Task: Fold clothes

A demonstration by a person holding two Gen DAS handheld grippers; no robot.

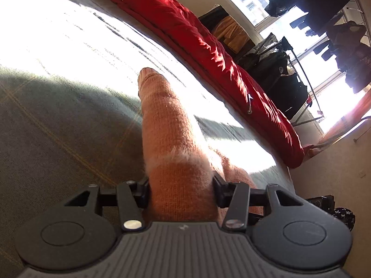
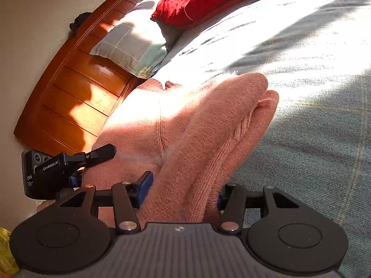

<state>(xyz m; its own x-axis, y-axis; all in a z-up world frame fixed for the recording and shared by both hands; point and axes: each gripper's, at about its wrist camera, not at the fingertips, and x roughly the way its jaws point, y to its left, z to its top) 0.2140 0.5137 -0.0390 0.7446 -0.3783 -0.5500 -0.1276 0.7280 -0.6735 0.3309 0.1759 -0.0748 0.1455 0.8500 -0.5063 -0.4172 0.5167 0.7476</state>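
Sweater [image 2: 148, 120]: pink knit, lying on bed at its near edge, partly in sun, partly shade; neck end toward headboard.
Sleeve [image 1: 162, 120]: in left wrist view a long knit tube runs fwd from the fingers over the blanket, tip in the sunlit patch.
Folded part [image 2: 222, 125]: in right wrist view a thick doubled bunch of knit lifted above the flat body, rounded end out front.
L gripper [image 1: 180, 185]: clamped on sleeve, knit fills the gap btwn both fingers.
R gripper [image 2: 183, 192]: clamped on the bunched knit, blue pads [image 2: 145, 188] pressed into it.
L gripper seen from R cam [image 2: 69, 166]: black unit at lower left, finger touching sweater edge.
Blanket [image 2: 313, 115]: grey-green w/ faint plaid lines, covers bed; strong sun band across it.
Quilt [image 1: 208, 46]: red, bunched along far side of bed.
Pillow [image 2: 129, 44]: pale plaid, against headboard.
Headboard [image 2: 69, 81]: glossy wood panels.
Window [image 1: 301, 34]: bright, dark clothes on rack [image 1: 324, 4] in front.
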